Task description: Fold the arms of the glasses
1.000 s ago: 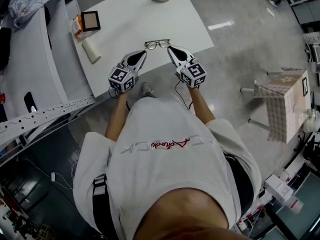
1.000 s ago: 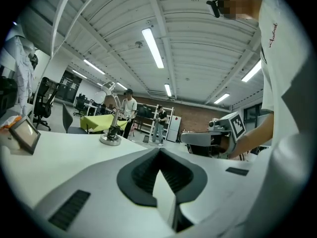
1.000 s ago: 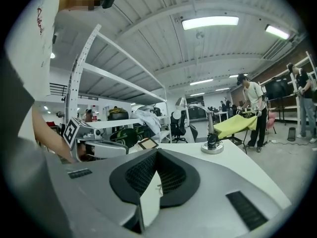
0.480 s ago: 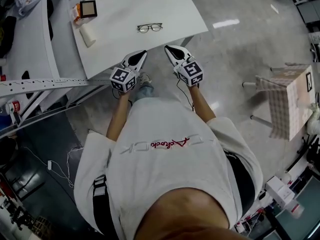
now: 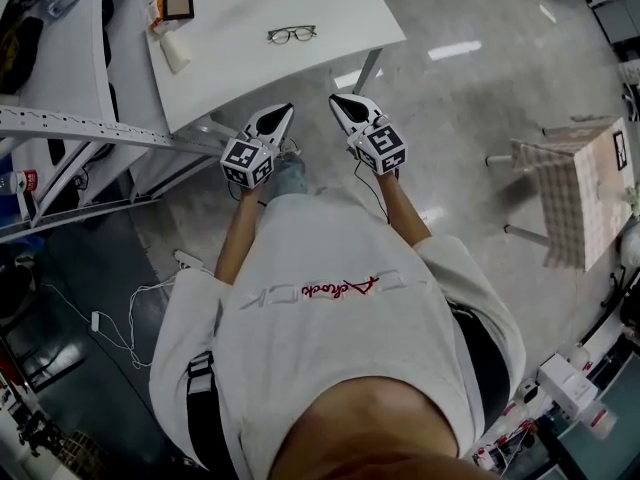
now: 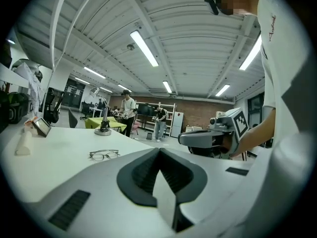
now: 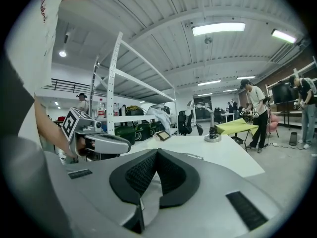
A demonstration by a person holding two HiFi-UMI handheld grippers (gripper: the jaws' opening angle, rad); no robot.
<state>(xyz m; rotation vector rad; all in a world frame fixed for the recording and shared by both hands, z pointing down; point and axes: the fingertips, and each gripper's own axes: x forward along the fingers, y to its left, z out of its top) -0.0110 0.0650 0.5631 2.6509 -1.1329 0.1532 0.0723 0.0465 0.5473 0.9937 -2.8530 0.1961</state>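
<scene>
The glasses [image 5: 291,34] lie on the white table [image 5: 330,8], arms spread, with thin dark frames. In the left gripper view the glasses [image 6: 104,154] rest well beyond the jaws. My left gripper [image 5: 284,110] and right gripper [image 5: 338,100] are side by side in front of the person's body, off the table's near edge and over the floor. Both are shut with nothing between the jaws, as the left gripper [image 6: 159,149] and right gripper [image 7: 157,151] show in their own views. Neither touches the glasses.
A small framed tablet [image 5: 178,4] and a white roll [image 5: 174,52] sit at the table's left end. Metal shelving [image 5: 60,123] runs along the left. A chequered box on legs [image 5: 585,193] stands at the right. People stand in the background [image 6: 128,108].
The person has stepped back from the table. The table and glasses have slid up and away in the head view, and both grippers, still shut, have come off the table edge.
</scene>
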